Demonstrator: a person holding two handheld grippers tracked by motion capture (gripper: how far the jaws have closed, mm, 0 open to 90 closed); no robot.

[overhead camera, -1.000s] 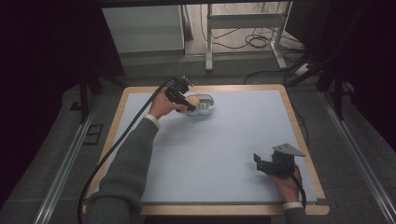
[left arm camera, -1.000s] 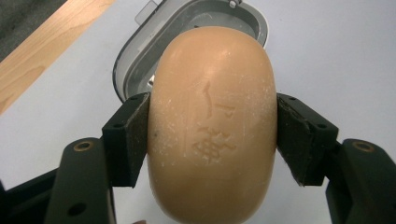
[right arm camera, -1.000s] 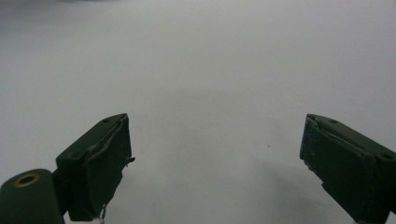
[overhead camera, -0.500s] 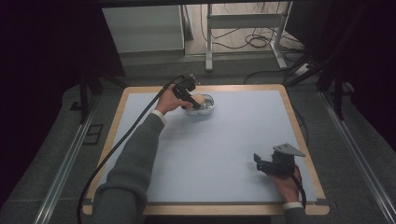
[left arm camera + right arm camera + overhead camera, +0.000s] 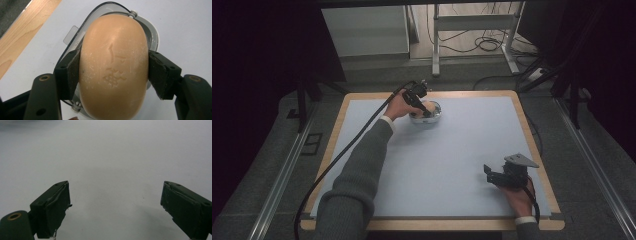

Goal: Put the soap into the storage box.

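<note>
Looking down from the high view, the left gripper [image 5: 426, 113] was at the far side of the table [image 5: 472, 150], poised over a small clear soap dish [image 5: 434, 116] near the far wooden edge. A peach-coloured bar of soap [image 5: 428, 106] sat between its jaws, directly above the dish. The right gripper [image 5: 498, 176] rested near the table's near right corner, well apart from the dish; the left hand [image 5: 399, 106] was by far the nearer one. At this size the contact between soap and dish could not be resolved.

In the left gripper view, the left gripper [image 5: 113, 71] was clamped on the bar of soap [image 5: 113, 65], one pad on each long flank. The bar's long axis ran along the gripper's line of sight, up and down in the picture. The soap dish [image 5: 150, 32] lay straight behind the bar, its rim showing around the top and both sides, so the bar appeared centred over it. Whether the bar's underside already touched the dish floor was hidden by the bar itself. The bar's near end was cut off at the bottom edge.

In the right gripper view, the right gripper [image 5: 115, 205] stood with jaws wide apart, nothing between them, over bare table [image 5: 112, 157].
</note>
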